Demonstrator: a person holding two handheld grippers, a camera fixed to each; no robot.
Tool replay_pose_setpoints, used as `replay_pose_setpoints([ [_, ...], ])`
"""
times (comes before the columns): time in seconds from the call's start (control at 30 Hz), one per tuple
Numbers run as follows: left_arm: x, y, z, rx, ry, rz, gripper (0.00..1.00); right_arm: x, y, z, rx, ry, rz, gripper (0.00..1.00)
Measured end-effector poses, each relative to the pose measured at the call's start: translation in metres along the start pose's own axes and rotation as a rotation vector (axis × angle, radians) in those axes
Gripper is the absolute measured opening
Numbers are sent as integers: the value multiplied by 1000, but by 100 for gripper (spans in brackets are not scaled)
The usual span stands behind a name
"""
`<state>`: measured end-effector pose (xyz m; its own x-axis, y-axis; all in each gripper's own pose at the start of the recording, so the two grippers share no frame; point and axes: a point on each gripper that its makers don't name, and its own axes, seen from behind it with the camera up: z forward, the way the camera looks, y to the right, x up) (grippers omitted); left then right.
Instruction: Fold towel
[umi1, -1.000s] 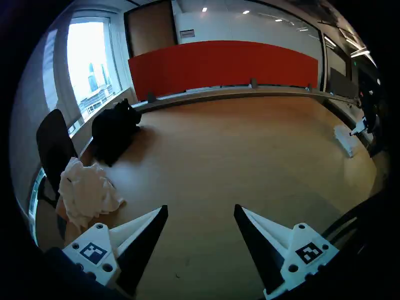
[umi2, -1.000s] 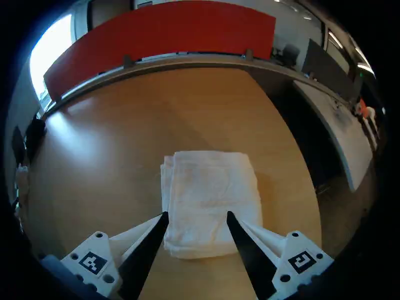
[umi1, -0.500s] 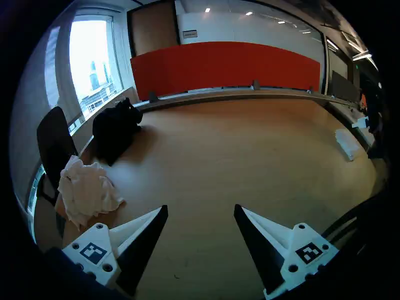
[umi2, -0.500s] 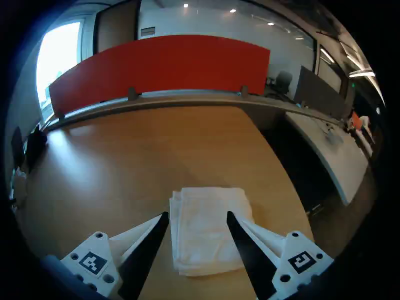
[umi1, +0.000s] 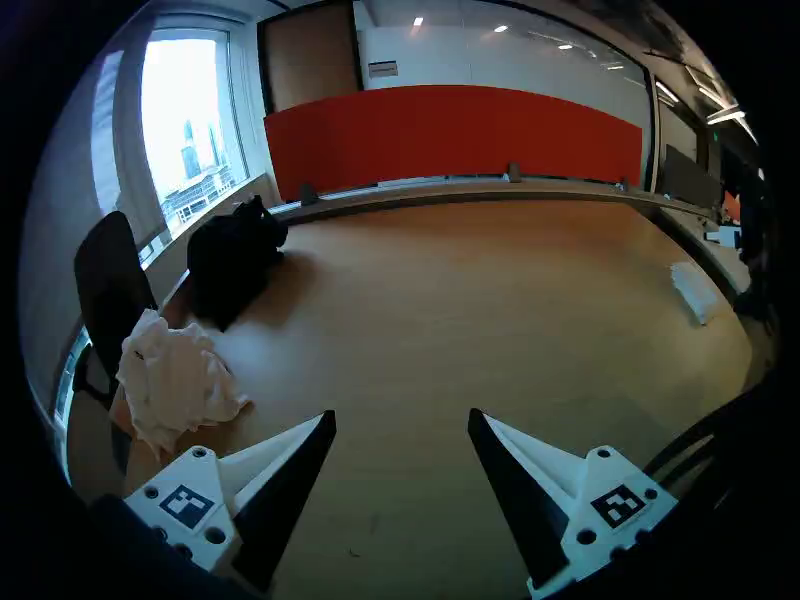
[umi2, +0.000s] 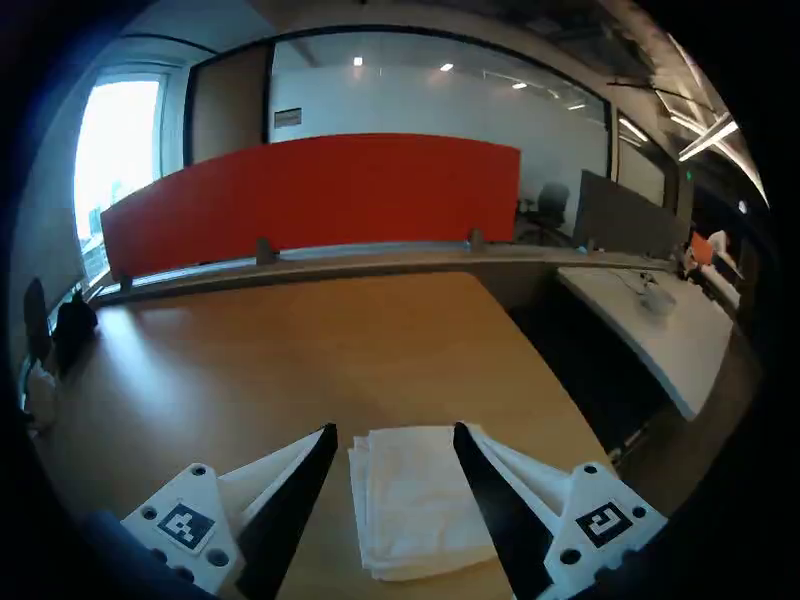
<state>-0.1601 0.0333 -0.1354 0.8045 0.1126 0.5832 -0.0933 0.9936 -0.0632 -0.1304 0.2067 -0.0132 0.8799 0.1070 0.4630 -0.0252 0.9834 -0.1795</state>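
Towel (umi2: 420, 500) lower now, rt edge hidden.

— Where was there room ahead of the left claw (umi1: 400, 440)?
— The bench (umi1: 480, 300) lay open from its tips to the red partition (umi1: 450, 135) walling the far edge.
— What stood in the way?
— All on the left: a crumpled white cloth (umi1: 175, 385) near the edge, a black bag (umi1: 230, 260) beyond it, and a dark chair (umi1: 105, 285) just off the bench.
— And the right claw (umi2: 392, 450)?
— A folded towel (umi2: 425, 500) lay between its spread fingers. There was open wood to the left and ahead, and the bench edge was close on the right.
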Motion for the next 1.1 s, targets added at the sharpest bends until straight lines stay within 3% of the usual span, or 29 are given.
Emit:
replay_pose_setpoints([
  [0.3,1,0,1,0,1,-3,99,54,-9,-11,8,209,27,90],
  [0.5,1,1,2,-2,2,-7,99,78,-18,-17,17,300,14,94],
  [0.8,3,1,5,-5,6,-8,99,110,-47,-23,56,364,-38,98],
  [1.1,5,-1,6,-6,13,-15,99,125,-88,-27,100,392,-50,98],
])
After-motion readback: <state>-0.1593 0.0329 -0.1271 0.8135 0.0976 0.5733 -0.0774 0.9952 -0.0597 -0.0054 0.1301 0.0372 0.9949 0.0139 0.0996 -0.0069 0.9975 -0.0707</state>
